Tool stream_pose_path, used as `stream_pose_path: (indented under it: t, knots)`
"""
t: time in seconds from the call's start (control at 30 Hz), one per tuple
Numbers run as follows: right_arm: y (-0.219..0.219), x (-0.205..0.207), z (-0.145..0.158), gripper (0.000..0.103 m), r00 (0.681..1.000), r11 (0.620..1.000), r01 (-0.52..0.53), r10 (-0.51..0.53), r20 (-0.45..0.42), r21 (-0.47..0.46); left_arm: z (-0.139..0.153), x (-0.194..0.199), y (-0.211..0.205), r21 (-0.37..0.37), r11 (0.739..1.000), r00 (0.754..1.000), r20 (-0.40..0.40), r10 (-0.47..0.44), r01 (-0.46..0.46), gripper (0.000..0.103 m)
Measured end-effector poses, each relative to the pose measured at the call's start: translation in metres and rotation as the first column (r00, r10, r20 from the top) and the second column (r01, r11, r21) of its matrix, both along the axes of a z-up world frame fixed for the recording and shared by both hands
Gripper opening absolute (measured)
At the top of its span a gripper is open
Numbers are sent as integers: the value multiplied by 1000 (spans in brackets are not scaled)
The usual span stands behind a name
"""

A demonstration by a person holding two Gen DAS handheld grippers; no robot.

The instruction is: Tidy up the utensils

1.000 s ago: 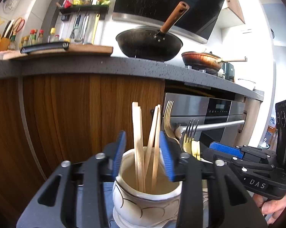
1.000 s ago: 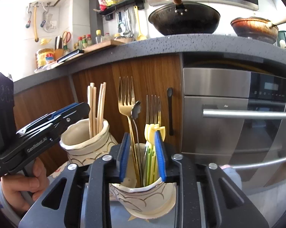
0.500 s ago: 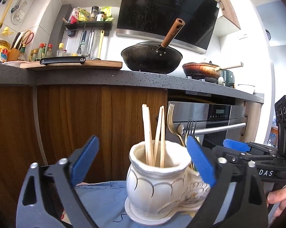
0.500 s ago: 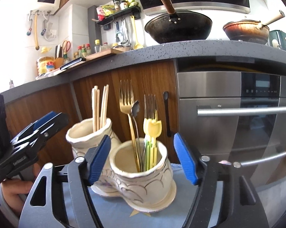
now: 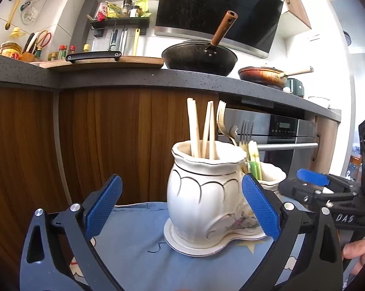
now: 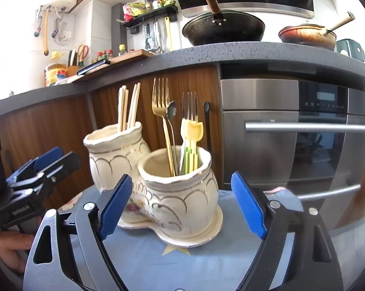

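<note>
A white ceramic double-pot utensil holder [image 5: 202, 194] stands on a blue cloth [image 5: 138, 249]. Its left pot [image 6: 114, 155] holds wooden chopsticks [image 5: 202, 131]. Its right pot [image 6: 180, 194] holds a gold fork [image 6: 159, 99], a steel fork [image 6: 189, 106], a small spoon [image 6: 170, 111] and yellow-green plastic utensils [image 6: 191, 135]. My left gripper [image 5: 182, 208] is open and empty, its blue pads either side of the chopstick pot without touching. My right gripper [image 6: 182, 206] is open and empty around the fork pot. Each gripper shows in the other's view: the right [image 5: 313, 179], the left [image 6: 49, 157].
Behind stands a wooden cabinet front [image 5: 109, 145] under a dark countertop [image 5: 134, 77] and a steel oven [image 6: 291, 133] with a bar handle. A black wok [image 6: 223, 29], a copper pan [image 6: 306, 36] and a cutting board [image 5: 102, 60] sit on the counter.
Both grippers have opened, letting go of the pots' rims, and drawn back and down from the holder. The holder stays on the cloth.
</note>
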State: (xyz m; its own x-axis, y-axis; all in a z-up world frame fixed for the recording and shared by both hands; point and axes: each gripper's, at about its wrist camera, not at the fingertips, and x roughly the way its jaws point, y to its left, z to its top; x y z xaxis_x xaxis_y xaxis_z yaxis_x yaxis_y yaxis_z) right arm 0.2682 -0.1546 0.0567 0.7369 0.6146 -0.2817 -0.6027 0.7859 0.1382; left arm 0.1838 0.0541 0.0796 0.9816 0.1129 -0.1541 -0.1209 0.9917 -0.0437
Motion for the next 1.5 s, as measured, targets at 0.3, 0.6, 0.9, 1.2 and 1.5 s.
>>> stream_pose_path:
  t: [0.3,0.6,0.9,1.2,1.5]
  knots:
    - [-4,-7,-3,85,1000,1000,-5,5,29,13,0,-3,-3,19,1000,1000,8,23,-23,98]
    - [-4,-17,-1,88,997,1000,-20,20,70,4,0,-7,-3,21,998,998,19,53,-54,98]
    - [-3,-19,0,89,997,1000,-23,23,76,1,0,-6,-1,19,998,998,15,53,-53,98]
    - [-2,-19,1,90,997,1000,-26,26,78,-1,0,-6,-2,22,998,999,15,51,-51,98]
    - [-1,-21,1,90,996,1000,-27,27,79,-2,0,-6,-2,22,998,999,15,50,-51,98]
